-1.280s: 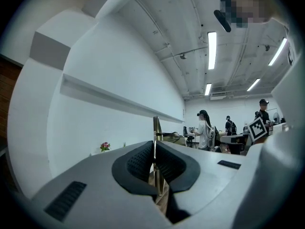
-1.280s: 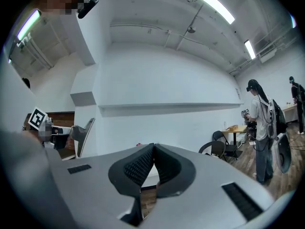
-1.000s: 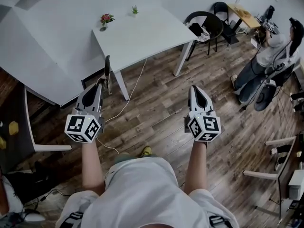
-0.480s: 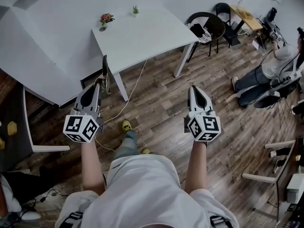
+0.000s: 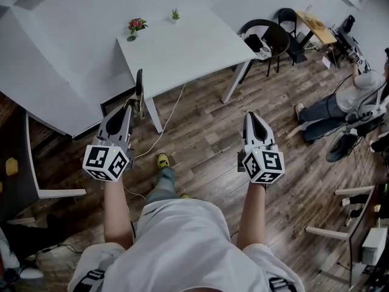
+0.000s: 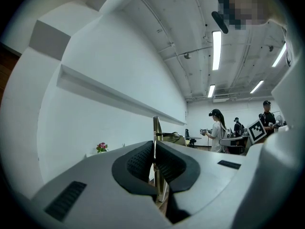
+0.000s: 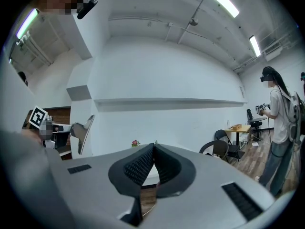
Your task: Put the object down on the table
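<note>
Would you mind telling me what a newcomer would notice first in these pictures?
Two grey grippers with black-and-white marker cubes fill the foreground. The left gripper is shut on a thin flat dark object standing upright, and the right gripper is shut and empty. Ahead stands a white rectangular table with small red flowers at its far edge.

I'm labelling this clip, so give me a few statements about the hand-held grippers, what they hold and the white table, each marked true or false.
1. The left hand-held gripper is shut on a thin, flat, dark object that stands upright. True.
2. The right hand-held gripper holds a cup. False: its jaws are together with nothing between them.
3. The thin, flat, dark object lies on the white rectangular table. False: it is in the left hand-held gripper's jaws.
4. A small pink-flowered plant stands on the table. True.
5. The black chair is at the table's left in the head view. False: it is at its right.
</note>
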Demonstrator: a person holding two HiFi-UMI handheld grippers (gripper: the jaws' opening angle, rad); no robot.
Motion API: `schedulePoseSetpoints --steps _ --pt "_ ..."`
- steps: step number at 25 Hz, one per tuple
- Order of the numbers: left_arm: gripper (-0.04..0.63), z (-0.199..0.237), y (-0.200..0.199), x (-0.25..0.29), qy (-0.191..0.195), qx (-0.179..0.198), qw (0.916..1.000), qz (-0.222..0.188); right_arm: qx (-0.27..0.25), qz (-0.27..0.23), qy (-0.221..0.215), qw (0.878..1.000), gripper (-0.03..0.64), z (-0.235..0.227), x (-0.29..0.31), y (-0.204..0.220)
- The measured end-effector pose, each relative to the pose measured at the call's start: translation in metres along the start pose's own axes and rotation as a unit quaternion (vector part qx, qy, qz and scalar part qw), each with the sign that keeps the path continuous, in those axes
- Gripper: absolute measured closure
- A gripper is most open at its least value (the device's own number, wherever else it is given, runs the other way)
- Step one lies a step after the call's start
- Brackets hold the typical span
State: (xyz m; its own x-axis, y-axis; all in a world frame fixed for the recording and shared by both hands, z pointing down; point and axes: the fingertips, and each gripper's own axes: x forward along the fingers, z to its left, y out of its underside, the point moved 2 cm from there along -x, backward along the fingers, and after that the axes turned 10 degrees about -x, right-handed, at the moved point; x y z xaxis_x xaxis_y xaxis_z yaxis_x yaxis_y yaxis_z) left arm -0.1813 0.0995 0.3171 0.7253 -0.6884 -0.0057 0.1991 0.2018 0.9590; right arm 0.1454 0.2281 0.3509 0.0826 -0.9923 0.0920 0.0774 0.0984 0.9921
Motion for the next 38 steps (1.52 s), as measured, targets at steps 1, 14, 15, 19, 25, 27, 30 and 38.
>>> schedulePoseSetpoints --steps 1,14,15,19,25,27,30,38 --pt "0.572 0.004 0.000 0.003 0.000 0.000 1.0000 0.001 0.000 0.001 -0.001 1.000 0.607 0.001 0.005 0.001" --pt "0.572 0.065 0.004 0.055 -0.007 -0.011 0.9999 0.011 0.005 0.012 -0.013 1.000 0.607 0.016 0.094 0.010" --pt "0.572 0.072 0.004 0.062 -0.008 -0.012 0.9998 0.011 0.005 0.013 -0.015 1.000 0.607 0.016 0.104 0.010" --pt "0.572 0.101 0.002 0.087 -0.014 -0.019 0.9997 0.009 0.003 0.020 -0.017 1.000 0.607 0.018 0.145 0.012" --pt "0.572 0.156 -0.003 0.125 -0.024 -0.033 0.9990 0.016 -0.001 0.032 -0.023 0.999 0.607 0.031 0.214 0.007" --pt "0.572 0.176 -0.007 0.140 -0.026 -0.037 0.9988 0.019 -0.004 0.034 -0.024 0.999 0.607 0.035 0.239 0.003" --pt "0.572 0.202 -0.015 0.164 -0.026 -0.041 0.9986 0.021 -0.012 0.032 -0.023 0.999 0.607 0.040 0.272 -0.009" --pt "0.572 0.244 -0.038 0.222 0.000 -0.037 0.9990 0.023 -0.013 0.028 -0.001 1.000 0.607 0.042 0.330 -0.030"
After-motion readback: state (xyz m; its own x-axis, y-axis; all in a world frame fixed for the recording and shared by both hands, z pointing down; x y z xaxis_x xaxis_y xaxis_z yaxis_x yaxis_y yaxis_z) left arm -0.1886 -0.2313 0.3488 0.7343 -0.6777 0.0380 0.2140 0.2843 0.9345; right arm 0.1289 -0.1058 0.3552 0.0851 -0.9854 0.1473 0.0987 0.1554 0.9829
